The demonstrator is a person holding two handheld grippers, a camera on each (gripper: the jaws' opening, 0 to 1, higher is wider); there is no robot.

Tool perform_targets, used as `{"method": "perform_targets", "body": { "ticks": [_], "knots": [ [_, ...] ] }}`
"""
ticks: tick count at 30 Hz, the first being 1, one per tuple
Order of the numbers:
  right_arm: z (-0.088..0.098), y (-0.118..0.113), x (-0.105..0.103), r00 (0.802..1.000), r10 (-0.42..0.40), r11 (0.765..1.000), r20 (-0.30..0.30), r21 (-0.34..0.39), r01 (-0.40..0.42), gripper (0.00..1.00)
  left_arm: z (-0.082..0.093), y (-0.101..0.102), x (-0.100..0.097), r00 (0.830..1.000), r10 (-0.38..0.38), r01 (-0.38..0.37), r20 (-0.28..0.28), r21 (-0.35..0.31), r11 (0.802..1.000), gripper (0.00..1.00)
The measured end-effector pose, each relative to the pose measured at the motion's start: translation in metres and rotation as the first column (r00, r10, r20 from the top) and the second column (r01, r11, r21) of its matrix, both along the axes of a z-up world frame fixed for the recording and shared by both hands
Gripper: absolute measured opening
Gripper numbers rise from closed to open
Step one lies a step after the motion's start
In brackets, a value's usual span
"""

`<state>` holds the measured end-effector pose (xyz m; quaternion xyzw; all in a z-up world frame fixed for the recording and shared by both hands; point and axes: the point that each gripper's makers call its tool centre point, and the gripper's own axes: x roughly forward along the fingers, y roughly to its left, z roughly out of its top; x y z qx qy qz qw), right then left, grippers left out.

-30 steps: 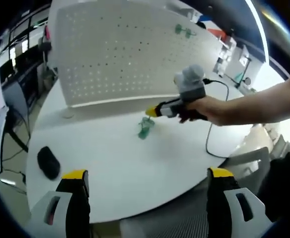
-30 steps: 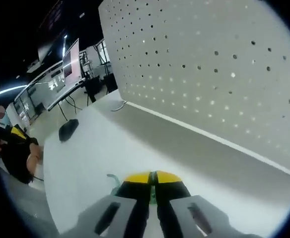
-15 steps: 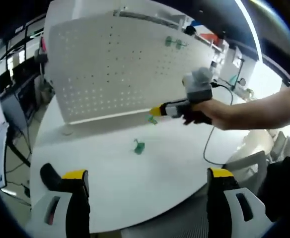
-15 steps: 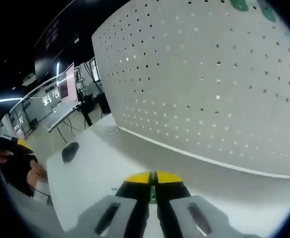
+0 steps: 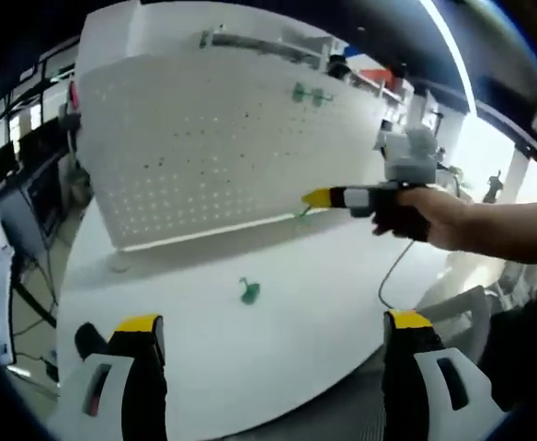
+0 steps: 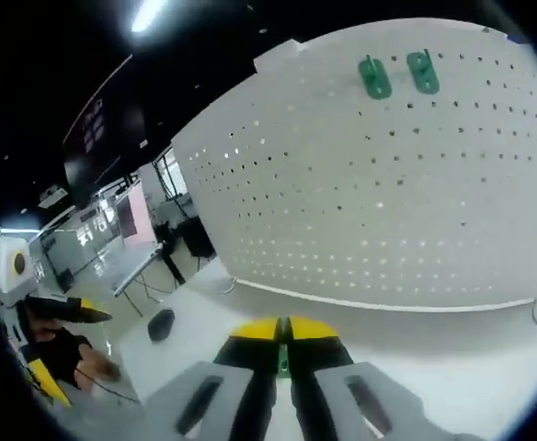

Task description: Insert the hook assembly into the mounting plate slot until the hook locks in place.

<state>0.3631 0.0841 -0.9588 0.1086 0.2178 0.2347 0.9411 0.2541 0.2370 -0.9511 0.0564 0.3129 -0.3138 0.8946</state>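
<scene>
Hook [image 5: 302, 213] pinched in right gripper [image 5: 311, 198] near white pegboard [image 5: 204, 138]; another hook [image 5: 247, 292] lies on white table [image 5: 296, 312]. Left gripper [image 5: 273, 323] jaws spread.

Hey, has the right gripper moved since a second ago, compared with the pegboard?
Yes. In the left gripper view the right gripper has lifted off the white table and now hangs in front of the pegboard, away from the green hook left lying there.

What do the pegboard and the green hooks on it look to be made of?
The pegboard looks like white-painted sheet metal or hard plastic: thin, matte, evenly punched holes; I can't tell which. The two green hooks mounted near its top look like moulded or printed plastic: uniform colour, dull sheen. The loose green hook on the table matches.
</scene>
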Motion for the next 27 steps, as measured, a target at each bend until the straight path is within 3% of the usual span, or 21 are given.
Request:
{"method": "perform_targets", "body": {
  "ticks": [2,9,12,17,27],
  "knots": [
    [0.007,0.003,-0.01,1.0,0.005,1.0,0.004,0.026,-0.005,0.0,0.007,-0.002,0.006,0.999,-0.01,0.01,0.038,0.014,1.0,1.0],
    [0.025,0.018,-0.034,0.999,0.014,0.996,0.039,0.092,-0.017,0.0,0.024,-0.015,0.021,0.997,-0.009,0.012,0.072,-0.037,0.999,1.0],
    [0.031,0.026,-0.038,0.998,0.028,0.994,0.049,0.1,-0.033,0.0,0.024,-0.021,0.025,0.997,-0.011,0.014,0.073,-0.048,0.999,1.0],
    [0.048,0.044,-0.047,0.997,0.044,0.984,0.069,0.169,-0.055,0.0,0.027,-0.037,0.023,0.998,-0.027,0.035,0.061,-0.13,0.991,1.0],
    [0.083,0.08,-0.071,0.987,0.098,0.957,0.124,0.26,-0.127,0.0,0.028,-0.047,0.023,0.998,-0.05,0.056,0.037,-0.178,0.982,0.84]
  ]
}}
